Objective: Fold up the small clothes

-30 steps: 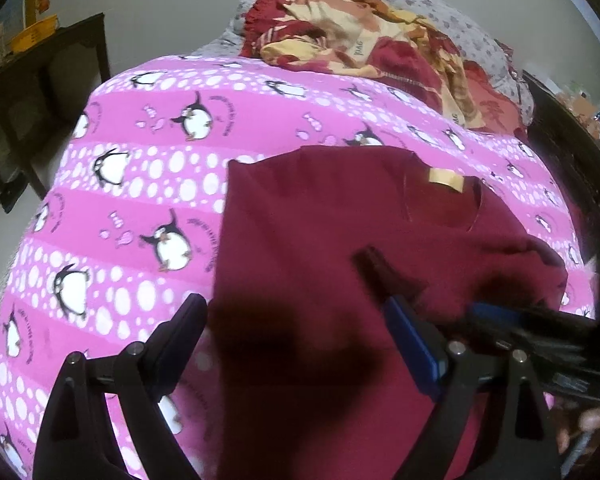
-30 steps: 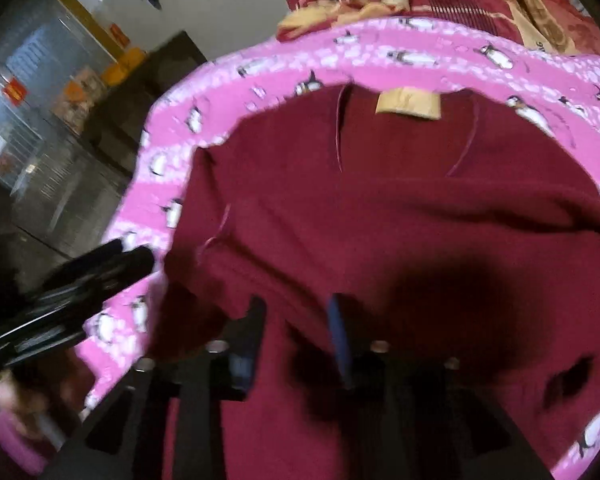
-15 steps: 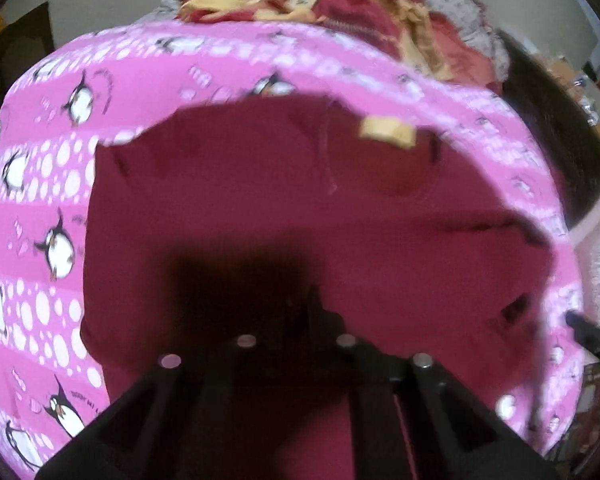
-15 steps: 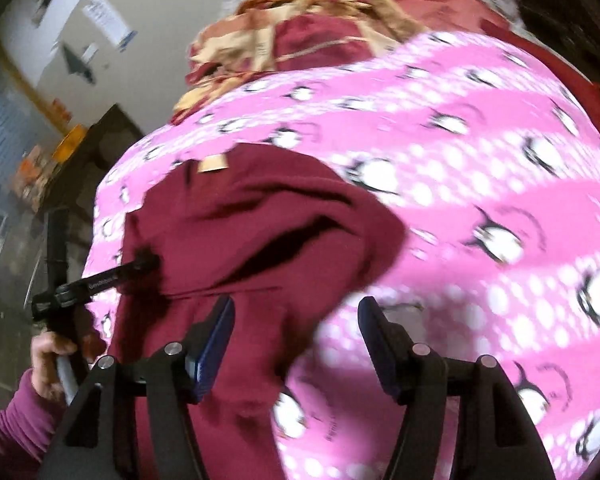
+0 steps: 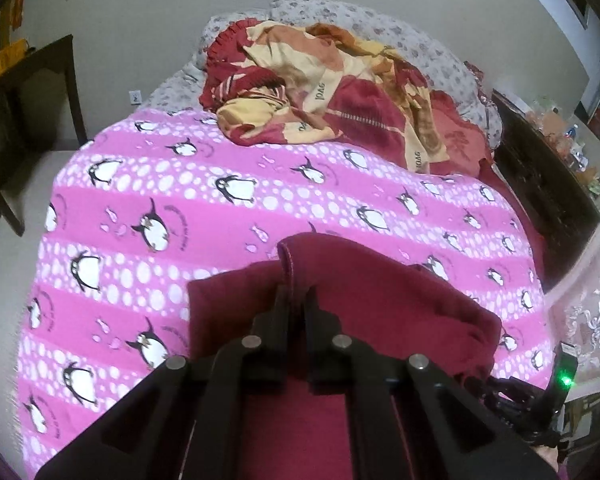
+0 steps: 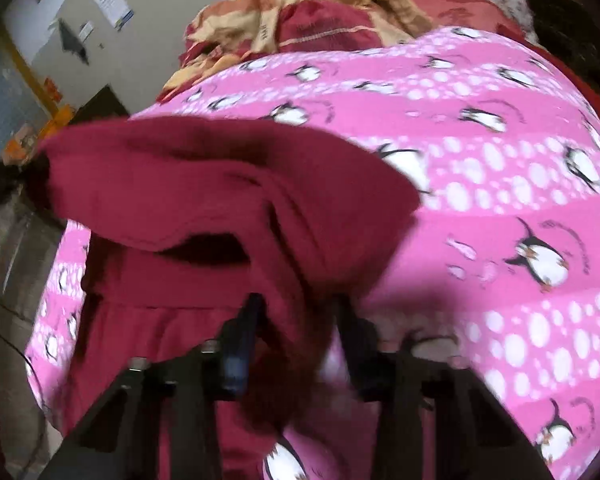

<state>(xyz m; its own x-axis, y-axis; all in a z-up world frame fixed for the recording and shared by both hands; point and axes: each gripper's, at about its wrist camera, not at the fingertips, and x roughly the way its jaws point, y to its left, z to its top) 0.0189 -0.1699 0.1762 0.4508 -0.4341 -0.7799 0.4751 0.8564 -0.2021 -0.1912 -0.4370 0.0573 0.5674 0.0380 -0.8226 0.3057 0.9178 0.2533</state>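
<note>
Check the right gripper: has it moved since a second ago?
Yes. Then it faced the shirt's collar; now the right gripper sits at the maroon shirt's right side, penguin blanket filling the right.

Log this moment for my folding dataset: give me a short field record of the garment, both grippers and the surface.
garment: maroon shirt, partly folded, bunched
left gripper: shut on a raised fold of the shirt
right gripper: fingers either side of bunched fabric, grip unclear (blur)
surface: pink penguin blanket on bed
background: red and yellow quilt, crumpled

We've got a bed (image 5: 480, 40) with a pink penguin blanket (image 5: 220, 200), maroon shirt (image 5: 380, 300) at 6 o'clock, crumpled quilt (image 5: 340, 92) at 12.
</note>
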